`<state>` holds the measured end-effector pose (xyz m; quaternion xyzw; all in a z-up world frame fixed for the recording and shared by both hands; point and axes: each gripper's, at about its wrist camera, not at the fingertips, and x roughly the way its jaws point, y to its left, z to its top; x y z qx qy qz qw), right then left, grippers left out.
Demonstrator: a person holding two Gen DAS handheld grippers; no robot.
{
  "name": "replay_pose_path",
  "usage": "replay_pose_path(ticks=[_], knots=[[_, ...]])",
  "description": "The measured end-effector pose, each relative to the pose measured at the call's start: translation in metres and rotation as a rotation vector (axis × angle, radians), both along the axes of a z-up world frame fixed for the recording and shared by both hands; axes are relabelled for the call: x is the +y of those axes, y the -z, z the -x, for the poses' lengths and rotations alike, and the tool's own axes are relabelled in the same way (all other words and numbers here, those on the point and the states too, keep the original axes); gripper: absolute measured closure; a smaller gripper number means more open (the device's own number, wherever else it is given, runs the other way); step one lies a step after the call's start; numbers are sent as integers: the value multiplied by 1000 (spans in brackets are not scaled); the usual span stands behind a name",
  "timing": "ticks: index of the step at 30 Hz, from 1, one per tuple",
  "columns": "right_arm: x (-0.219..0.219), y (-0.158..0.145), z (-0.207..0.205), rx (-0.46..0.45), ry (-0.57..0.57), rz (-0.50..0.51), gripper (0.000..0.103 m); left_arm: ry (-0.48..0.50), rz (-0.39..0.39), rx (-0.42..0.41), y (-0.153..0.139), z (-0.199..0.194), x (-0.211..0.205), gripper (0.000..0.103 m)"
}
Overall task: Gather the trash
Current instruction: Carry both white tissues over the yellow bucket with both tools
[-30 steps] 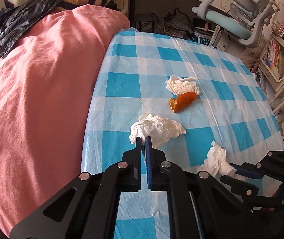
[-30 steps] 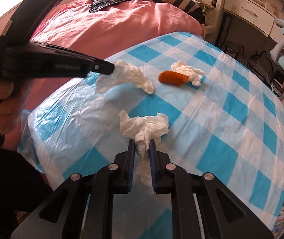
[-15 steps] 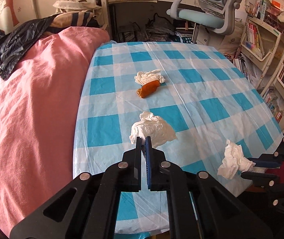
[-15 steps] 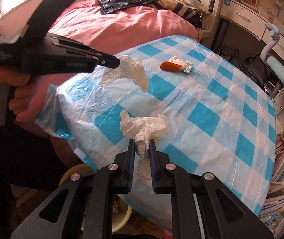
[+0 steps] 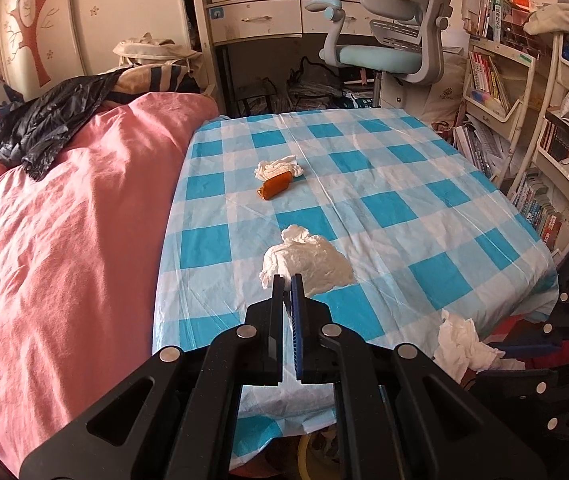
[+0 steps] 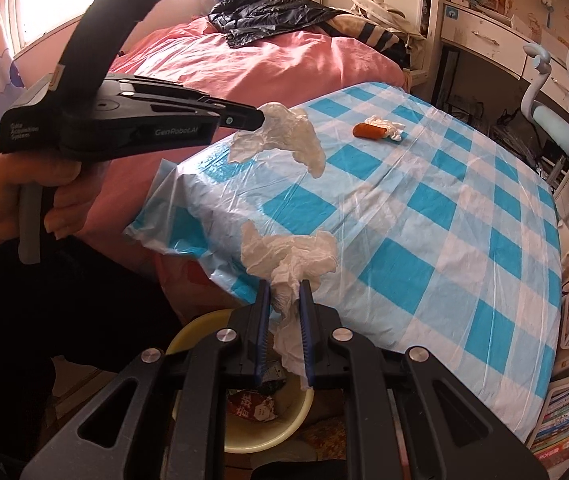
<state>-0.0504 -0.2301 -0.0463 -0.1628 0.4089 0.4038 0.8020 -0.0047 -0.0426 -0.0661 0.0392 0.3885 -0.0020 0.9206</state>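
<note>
The left hand-held gripper [image 6: 262,120] body reads "GenRobot.AI" and "Data Acquisition System".

Open air above yellow bin [image 6: 240,436] below table edge [image 6: 220,276], pink bedding [image 5: 64,240] crowding left side, bookshelves [image 5: 556,168] and chair [image 5: 396,56] hemming far sides

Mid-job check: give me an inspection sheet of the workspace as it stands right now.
Surface: blue-and-white checked tablecloth, plastic, wrinkled.
Job's things: one crumpled tissue in the left gripper; second tissue in the right gripper; third tissue on the cloth touching an orange wrapper; yellow bin below the table edge, litter inside.
Clutter: black jacket on the pink duvet.
Grippers: both shut on tissues, held off the cloth.
Cables: dark tangle under the desk, unclear.
Surroundings: office chair, bookshelves.
</note>
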Motion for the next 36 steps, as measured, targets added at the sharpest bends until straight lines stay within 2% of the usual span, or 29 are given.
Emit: replay_pose_path(ticks=[11, 22, 36], knots=[[-7, 0, 1, -15, 27, -11, 88, -15, 1, -38, -3, 26, -10, 99], [-12, -4, 1, -21, 50, -41, 87, -85, 107, -62, -8, 36, 12, 99], [-13, -8, 21, -28, 47, -85, 87, -104, 121, -40, 6, 69, 8, 99]])
